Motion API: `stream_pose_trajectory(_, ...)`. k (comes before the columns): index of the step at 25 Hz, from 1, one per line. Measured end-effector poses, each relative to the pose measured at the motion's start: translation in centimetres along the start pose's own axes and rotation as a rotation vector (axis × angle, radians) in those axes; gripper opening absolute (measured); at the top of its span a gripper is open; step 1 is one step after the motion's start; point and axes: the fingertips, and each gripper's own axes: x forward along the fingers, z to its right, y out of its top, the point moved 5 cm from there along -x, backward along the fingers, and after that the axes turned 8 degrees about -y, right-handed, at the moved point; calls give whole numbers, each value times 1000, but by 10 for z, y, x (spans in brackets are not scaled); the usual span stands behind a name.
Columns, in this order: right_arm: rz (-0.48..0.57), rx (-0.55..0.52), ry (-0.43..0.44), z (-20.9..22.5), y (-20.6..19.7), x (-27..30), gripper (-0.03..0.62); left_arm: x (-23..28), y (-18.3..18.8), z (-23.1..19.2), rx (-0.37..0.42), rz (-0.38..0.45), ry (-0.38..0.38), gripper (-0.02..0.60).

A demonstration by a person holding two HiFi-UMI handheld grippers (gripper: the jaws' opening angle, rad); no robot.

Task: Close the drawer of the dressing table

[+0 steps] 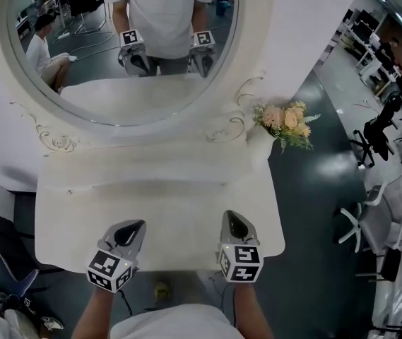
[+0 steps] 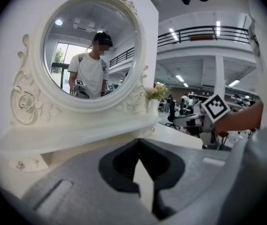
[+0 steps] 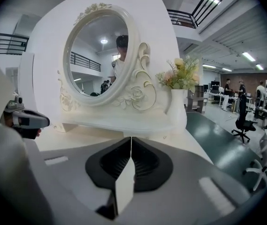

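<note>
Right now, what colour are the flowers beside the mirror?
The flowers are pale peach and cream with green leaves; the head view shows them best.

- No word, number or brand name can be read anywhere, neither on the tabletop nor around the mirror.
- Below the mirror, the left cube on my left tongs bears square black-and-white coded markers, without letters.
- The right cube on my right tongs bears markers of the same kind.
- Inside the mirror, two such markers show again as reflections.
</note>
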Motion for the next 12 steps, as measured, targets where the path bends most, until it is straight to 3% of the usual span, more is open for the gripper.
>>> stream_pose_trajectory(12,41,10,21,-31,-4,-83,2,-66,6,24,34,73,20,-2)
